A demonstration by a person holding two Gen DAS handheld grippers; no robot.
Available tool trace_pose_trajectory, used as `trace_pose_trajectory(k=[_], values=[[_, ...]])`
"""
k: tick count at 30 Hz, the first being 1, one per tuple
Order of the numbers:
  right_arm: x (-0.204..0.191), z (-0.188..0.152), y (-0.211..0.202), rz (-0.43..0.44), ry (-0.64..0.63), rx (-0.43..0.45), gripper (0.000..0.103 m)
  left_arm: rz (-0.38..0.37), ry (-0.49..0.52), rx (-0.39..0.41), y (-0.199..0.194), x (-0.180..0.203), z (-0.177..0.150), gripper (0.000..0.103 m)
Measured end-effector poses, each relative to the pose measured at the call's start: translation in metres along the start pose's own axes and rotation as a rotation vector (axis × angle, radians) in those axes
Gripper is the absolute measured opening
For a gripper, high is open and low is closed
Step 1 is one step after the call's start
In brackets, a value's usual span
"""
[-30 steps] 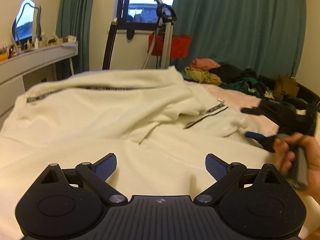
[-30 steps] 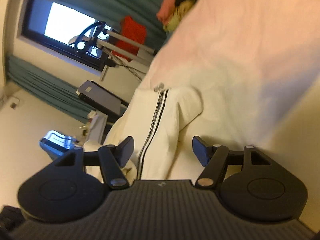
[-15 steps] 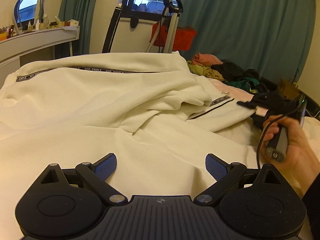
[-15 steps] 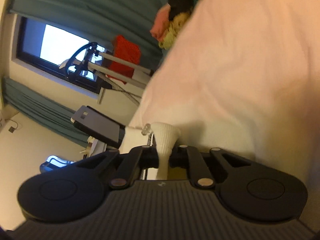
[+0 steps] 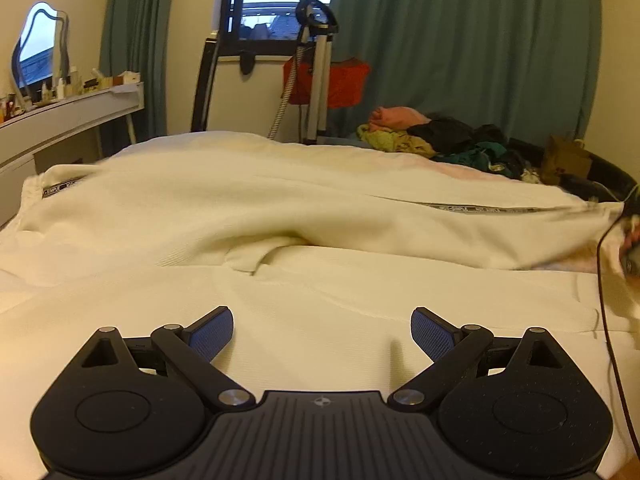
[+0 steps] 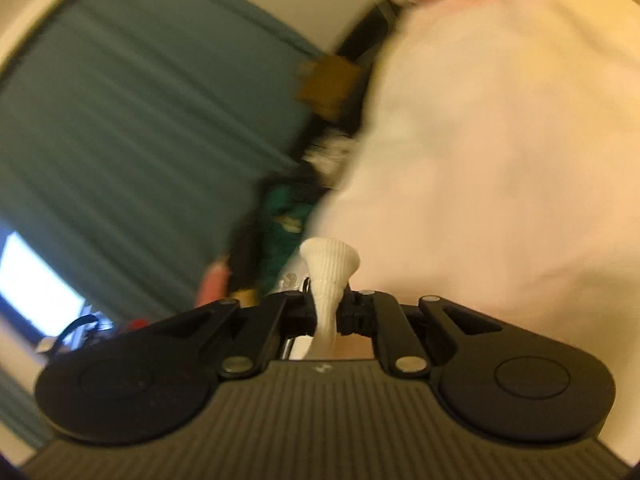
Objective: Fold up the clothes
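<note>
A large cream knit garment (image 5: 248, 208) with a black lettered trim lies spread over the bed. My left gripper (image 5: 322, 330) is open and empty, low over the garment's near part. My right gripper (image 6: 326, 304) is shut on a pinched edge of the cream garment (image 6: 330, 264), which stretches toward the right edge in the left wrist view (image 5: 600, 216). The right wrist view is blurred by motion.
A pile of mixed clothes (image 5: 432, 136) lies at the far side of the bed. A garment steamer stand (image 5: 316, 64) and a red bag stand by the window. A vanity shelf (image 5: 72, 112) with a mirror is at the left. Teal curtains (image 5: 460, 40) hang behind.
My right gripper closed on the garment's edge and pulled it out to the right, stretching the cloth flat. The left gripper stayed open and low over the garment.
</note>
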State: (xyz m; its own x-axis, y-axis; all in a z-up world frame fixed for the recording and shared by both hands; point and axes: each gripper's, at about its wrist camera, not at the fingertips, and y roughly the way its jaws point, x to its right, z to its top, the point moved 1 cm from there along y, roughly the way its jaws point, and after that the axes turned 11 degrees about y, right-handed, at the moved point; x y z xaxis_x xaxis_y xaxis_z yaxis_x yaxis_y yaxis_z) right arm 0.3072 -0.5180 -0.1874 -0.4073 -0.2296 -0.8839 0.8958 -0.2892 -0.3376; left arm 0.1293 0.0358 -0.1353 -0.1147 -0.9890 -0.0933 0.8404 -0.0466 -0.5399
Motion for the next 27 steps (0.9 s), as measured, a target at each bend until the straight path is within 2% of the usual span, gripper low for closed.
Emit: trace_pose_trajectory(k=[3, 7, 10, 12, 15, 16, 20, 24, 25, 27], values=[[0.03, -0.001, 0.007, -0.099, 0.026, -0.032, 0.009, -0.005, 0.003, 0.0, 0.0, 0.002, 0.0, 0.097], [0.007, -0.016, -0.009, -0.088, -0.156, 0.053, 0.009, -0.003, -0.01, 0.001, -0.001, 0.0, 0.002, 0.097], [-0.006, -0.01, -0.027, -0.067, -0.227, 0.117, 0.009, -0.008, -0.032, 0.012, -0.006, -0.004, 0.005, 0.097], [-0.003, -0.007, -0.04, -0.128, -0.325, 0.177, 0.009, 0.001, -0.043, 0.017, -0.01, -0.007, 0.006, 0.098], [0.006, -0.015, -0.021, -0.264, -0.425, 0.167, 0.009, 0.026, -0.056, 0.002, -0.013, -0.013, 0.007, 0.099], [0.014, -0.014, -0.019, -0.289, -0.436, 0.136, 0.01, 0.031, -0.061, 0.0, -0.014, -0.016, 0.007, 0.099], [0.012, -0.018, -0.019, -0.312, -0.472, 0.088, 0.017, 0.034, -0.086, -0.016, -0.014, -0.022, 0.009, 0.099], [0.005, -0.026, -0.04, -0.296, -0.499, 0.031, 0.062, 0.052, -0.068, -0.002, -0.018, -0.019, 0.015, 0.099], [0.001, -0.031, -0.049, -0.283, -0.538, 0.032, 0.07, 0.067, -0.067, 0.008, -0.021, -0.019, 0.017, 0.099], [-0.014, -0.046, -0.065, -0.27, -0.637, 0.027, 0.078, 0.088, -0.065, 0.03, -0.029, -0.018, 0.019, 0.099]])
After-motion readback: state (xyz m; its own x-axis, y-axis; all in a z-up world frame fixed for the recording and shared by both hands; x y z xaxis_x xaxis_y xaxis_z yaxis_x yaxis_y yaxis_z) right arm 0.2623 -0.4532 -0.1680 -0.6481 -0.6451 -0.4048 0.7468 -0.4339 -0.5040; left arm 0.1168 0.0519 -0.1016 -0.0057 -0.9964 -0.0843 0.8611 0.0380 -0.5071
